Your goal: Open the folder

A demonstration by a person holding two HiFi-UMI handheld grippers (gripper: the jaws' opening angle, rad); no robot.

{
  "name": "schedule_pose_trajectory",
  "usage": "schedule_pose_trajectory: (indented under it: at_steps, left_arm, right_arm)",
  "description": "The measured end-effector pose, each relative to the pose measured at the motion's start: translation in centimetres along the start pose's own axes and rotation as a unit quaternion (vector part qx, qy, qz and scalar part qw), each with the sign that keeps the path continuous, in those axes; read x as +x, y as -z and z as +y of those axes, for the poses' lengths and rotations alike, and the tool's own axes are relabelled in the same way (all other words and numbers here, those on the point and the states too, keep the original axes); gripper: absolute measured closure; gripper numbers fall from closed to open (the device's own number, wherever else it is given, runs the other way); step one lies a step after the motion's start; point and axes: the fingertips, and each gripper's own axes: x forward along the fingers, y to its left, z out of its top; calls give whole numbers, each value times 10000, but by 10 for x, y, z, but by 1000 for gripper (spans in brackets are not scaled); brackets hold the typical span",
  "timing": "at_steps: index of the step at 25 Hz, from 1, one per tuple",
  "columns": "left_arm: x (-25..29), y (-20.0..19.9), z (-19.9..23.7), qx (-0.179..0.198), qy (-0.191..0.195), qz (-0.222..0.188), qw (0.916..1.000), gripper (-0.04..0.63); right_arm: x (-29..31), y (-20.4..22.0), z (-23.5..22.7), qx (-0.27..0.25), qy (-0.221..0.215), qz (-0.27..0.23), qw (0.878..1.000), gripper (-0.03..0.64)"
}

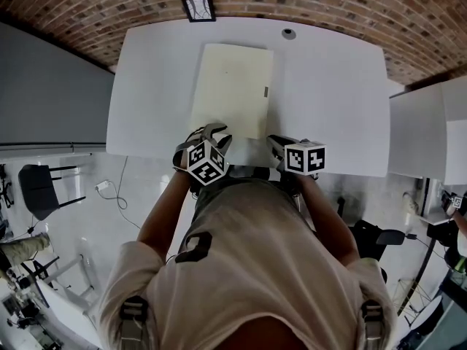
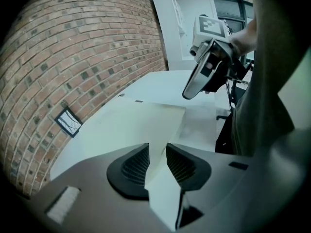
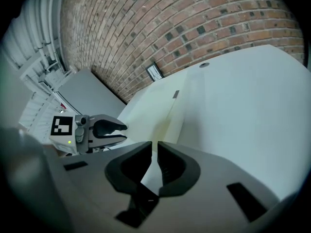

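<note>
A pale cream folder (image 1: 233, 86) lies closed and flat on the white table (image 1: 336, 100), with a small grey tab (image 1: 265, 91) on its right side. My left gripper (image 1: 217, 131) is at the folder's near left corner. In the left gripper view (image 2: 158, 152) its jaws stand apart with the folder's edge (image 2: 141, 123) running between the ribbed pads. My right gripper (image 1: 276, 143) hangs just above the near right corner; its jaws (image 3: 156, 149) are nearly together and grip nothing. From the right gripper view the left gripper (image 3: 119, 131) shows a gap at the folder (image 3: 155, 110).
A small round fitting (image 1: 289, 33) sits at the table's far edge. A framed picture (image 1: 198, 7) hangs on the brick wall behind. Another white table (image 1: 430, 130) stands to the right, and a dark chair (image 1: 40, 188) to the left. The person's body is close against the table's near edge.
</note>
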Motion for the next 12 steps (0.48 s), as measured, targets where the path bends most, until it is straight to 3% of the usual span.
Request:
schedule_pose_trajectory:
  at_steps: [4, 6, 8, 9, 12]
  left_arm:
    - [-1, -1, -1, -62, 26, -72, 10000, 497]
    - [-2, -3, -3, -330, 156, -241, 9990, 511]
    - [-3, -2, -4, -733, 259, -371, 9963, 591]
    - [-3, 0, -4, -787, 241, -347, 9960, 591]
    - [-3, -2, -6, -300, 24, -292, 9991, 589]
  right_arm:
    - [13, 0, -11, -110, 148, 169, 9997, 609]
    - [18, -1, -12, -156, 165, 207, 9995, 609]
    - [22, -2, -12, -235, 196, 246, 9992, 609]
    - [24, -1, -12, -302, 228, 299, 9988, 609]
    - [28, 1, -15, -428, 301, 421, 9977, 608]
